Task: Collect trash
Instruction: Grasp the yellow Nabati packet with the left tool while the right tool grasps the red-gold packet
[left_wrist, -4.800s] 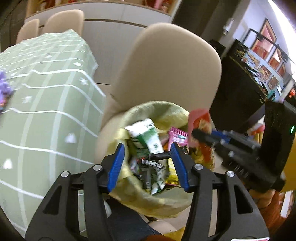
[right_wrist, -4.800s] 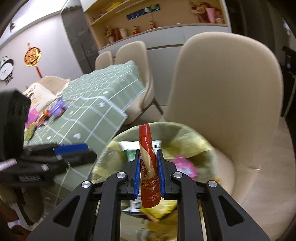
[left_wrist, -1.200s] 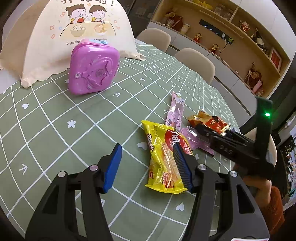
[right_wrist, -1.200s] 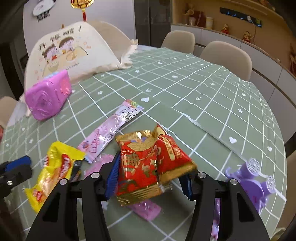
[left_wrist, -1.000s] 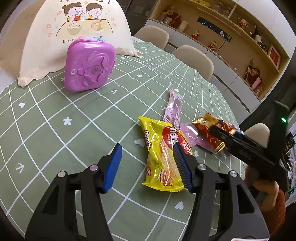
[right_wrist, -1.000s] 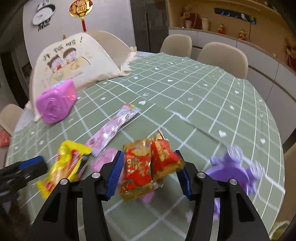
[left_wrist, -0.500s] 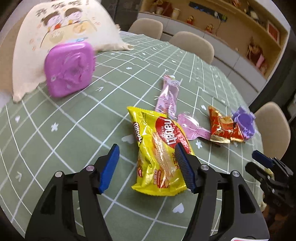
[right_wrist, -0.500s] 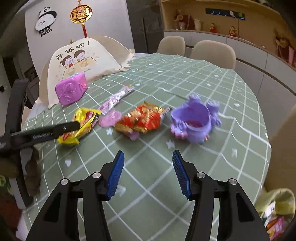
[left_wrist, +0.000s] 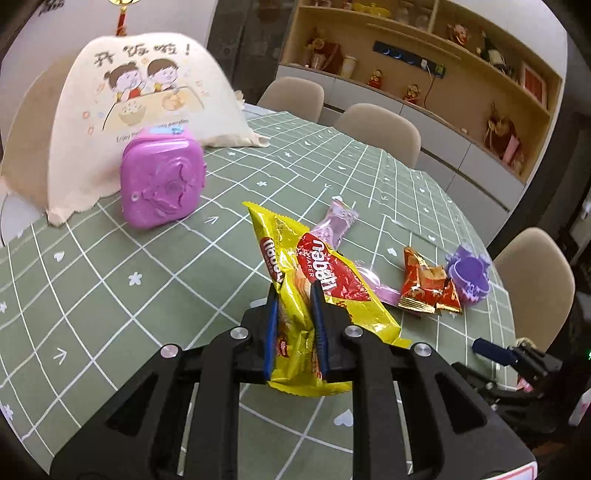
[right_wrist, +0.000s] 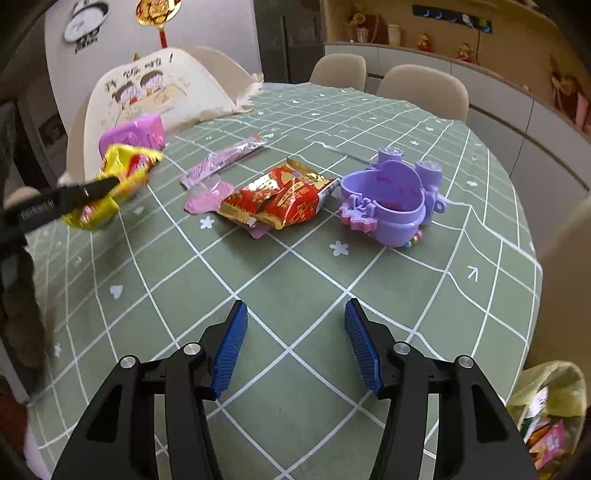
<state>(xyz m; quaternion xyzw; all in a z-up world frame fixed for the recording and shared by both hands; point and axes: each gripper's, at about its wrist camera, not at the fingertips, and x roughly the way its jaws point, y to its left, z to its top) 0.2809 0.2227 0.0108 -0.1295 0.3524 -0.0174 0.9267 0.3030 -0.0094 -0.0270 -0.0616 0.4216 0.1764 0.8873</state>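
Observation:
My left gripper (left_wrist: 294, 291) is closing its jaws on a yellow wafer packet (left_wrist: 325, 280); the blue pads press its crumpled lower half, and the packet (right_wrist: 125, 166) is raised off the green checked tablecloth (right_wrist: 295, 258). My right gripper (right_wrist: 295, 306) hovers over bare cloth near the table's front, its jaws opening with nothing between them. A red and gold snack packet (right_wrist: 280, 195) lies beyond it. A long pink stick wrapper (right_wrist: 225, 158) and a small pink wrapper (right_wrist: 207, 197) lie to its left.
A purple toy cup (right_wrist: 391, 199) stands right of the red packet. A pink plastic box (left_wrist: 162, 181) leans by a cream food cover (left_wrist: 136, 92) at the far left. A yellow trash bag (right_wrist: 546, 417) with wrappers sits below the table's right edge. Beige chairs (left_wrist: 376, 129) ring the table.
My left jaws have come together on the yellow packet and lifted it from the cloth. My right gripper has drawn back from the red packet, which now lies on the table.

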